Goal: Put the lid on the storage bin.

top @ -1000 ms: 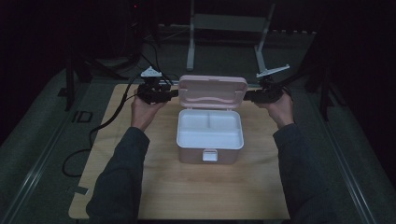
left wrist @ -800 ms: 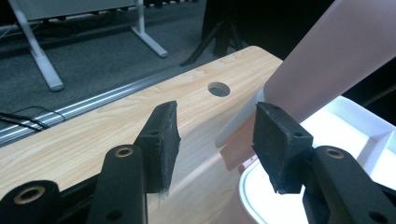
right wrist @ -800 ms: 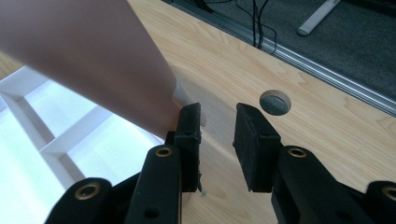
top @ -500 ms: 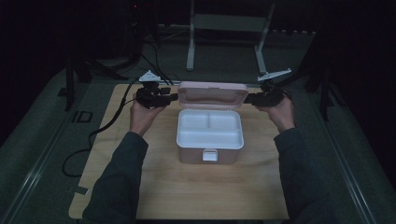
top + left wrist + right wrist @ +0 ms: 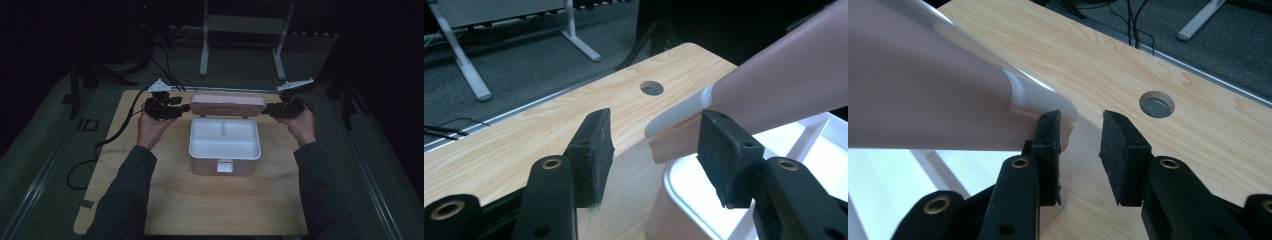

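On the wooden surface [image 5: 150,200], near the middle, sits a pink lunch box [image 5: 225,150] with its lid [image 5: 228,104] up. Left hand-held gripper [image 5: 183,107] gapes wide beside the lid's left end. Right hand-held gripper [image 5: 266,109] stands partly open at the right end, gripping nothing.

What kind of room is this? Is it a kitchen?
Probably not a kitchen, more likely a lab or studio for recording. The wooden table with the pink lunch box sits in a dark room on grey carpet, with metal stands and black cables around it.
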The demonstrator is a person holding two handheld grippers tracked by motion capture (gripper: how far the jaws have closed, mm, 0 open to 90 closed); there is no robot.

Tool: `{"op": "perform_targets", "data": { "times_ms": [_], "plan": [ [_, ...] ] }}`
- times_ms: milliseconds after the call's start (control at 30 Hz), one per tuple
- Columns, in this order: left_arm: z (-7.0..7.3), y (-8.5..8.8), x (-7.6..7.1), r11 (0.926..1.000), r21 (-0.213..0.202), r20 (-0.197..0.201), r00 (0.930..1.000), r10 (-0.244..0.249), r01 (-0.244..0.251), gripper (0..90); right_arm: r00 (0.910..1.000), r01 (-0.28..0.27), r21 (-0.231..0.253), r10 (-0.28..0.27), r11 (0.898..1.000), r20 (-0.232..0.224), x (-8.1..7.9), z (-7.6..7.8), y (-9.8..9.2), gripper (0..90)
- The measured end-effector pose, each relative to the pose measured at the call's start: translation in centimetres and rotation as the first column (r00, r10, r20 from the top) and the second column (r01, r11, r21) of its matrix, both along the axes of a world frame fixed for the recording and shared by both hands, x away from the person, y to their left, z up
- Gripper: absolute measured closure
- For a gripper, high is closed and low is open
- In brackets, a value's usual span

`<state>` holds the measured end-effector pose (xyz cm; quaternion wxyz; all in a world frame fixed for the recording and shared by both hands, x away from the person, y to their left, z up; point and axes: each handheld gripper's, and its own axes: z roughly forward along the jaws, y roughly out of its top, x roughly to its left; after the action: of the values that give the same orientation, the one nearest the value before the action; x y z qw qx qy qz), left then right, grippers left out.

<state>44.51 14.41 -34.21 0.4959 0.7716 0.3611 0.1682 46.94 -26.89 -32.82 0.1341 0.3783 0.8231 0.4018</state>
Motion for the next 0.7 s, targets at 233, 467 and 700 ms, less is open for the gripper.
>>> {"op": "perform_targets", "data": {
  "times_ms": [233, 467, 700],
  "plan": [
    [-0.7, 0.1, -0.4, 0.9999, -0.009, -0.007, 1.0000, -0.005, 0.005, 47.2, 1.0000, -0.005, 0.001, 0.005, 1.000, -0.004, -0.2, -0.5, -0.1, 69.2],
    [-1.4, -0.1, -0.9, 0.9998, 0.007, -0.012, 0.9998, -0.018, 0.018, 46.7, 0.9997, -0.021, 0.002, 0.021, 1.000, -0.013, -0.6, -1.2, -0.2, 68.3],
    [-2.3, -0.2, -2.1, 0.9986, 0.024, -0.005, 0.9989, -0.047, 0.047, 45.7, 0.9986, -0.052, -0.036, 0.052, 0.998, -0.013, -1.4, -2.0, 0.0, 66.6]
  ]
}}
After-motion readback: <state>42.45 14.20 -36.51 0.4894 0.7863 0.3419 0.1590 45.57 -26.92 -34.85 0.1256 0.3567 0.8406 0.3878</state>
